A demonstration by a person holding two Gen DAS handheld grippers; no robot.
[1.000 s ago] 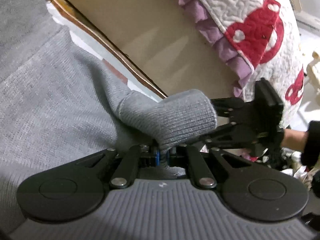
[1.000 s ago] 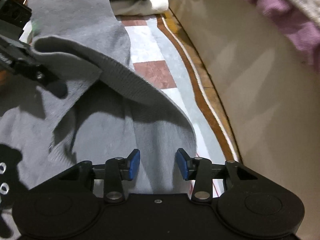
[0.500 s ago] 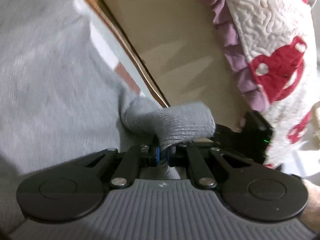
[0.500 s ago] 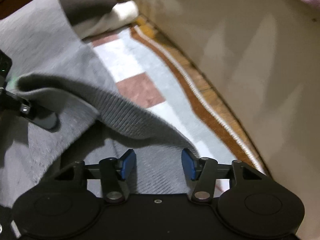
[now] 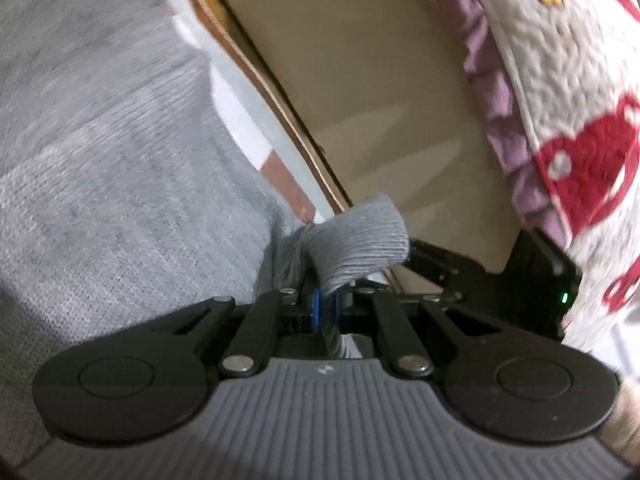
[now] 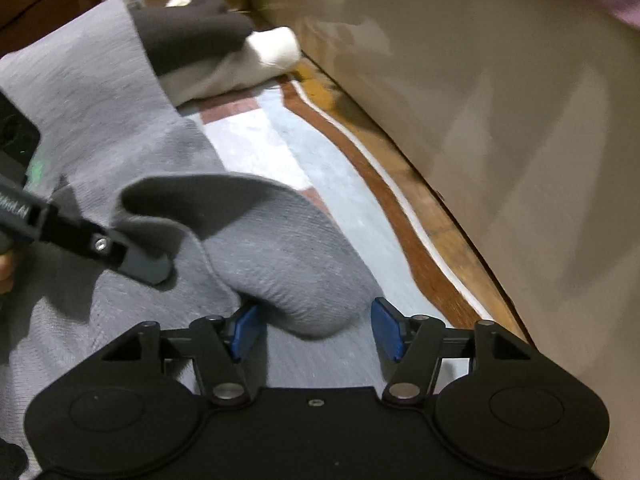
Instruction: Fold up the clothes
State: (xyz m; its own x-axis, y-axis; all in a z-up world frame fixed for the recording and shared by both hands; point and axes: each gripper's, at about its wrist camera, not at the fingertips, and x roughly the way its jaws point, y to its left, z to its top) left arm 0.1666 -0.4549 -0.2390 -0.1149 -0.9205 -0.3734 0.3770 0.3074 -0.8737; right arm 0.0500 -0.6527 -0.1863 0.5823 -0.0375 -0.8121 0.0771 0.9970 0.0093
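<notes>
Left gripper [image 5: 326, 312]: my jaws still pinch the ribbed cuff [image 5: 360, 240] of the grey sweater [image 5: 120, 184].
Right gripper [image 6: 314, 330]: spread wider than a second ago, holding nothing.
Sweater: on the patterned rug [image 6: 280, 152]; its sleeve now bulges between my right fingers.

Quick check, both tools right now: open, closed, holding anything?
Left tool: closed on the ribbed cuff of the grey sweater.
Right tool: open, holding nothing; a fold of the sweater lies between its fingers.

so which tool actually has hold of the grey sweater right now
The left tool: its blue pads are shut on the grey sweater. The right tool is open, cloth loose between its pads.
</notes>
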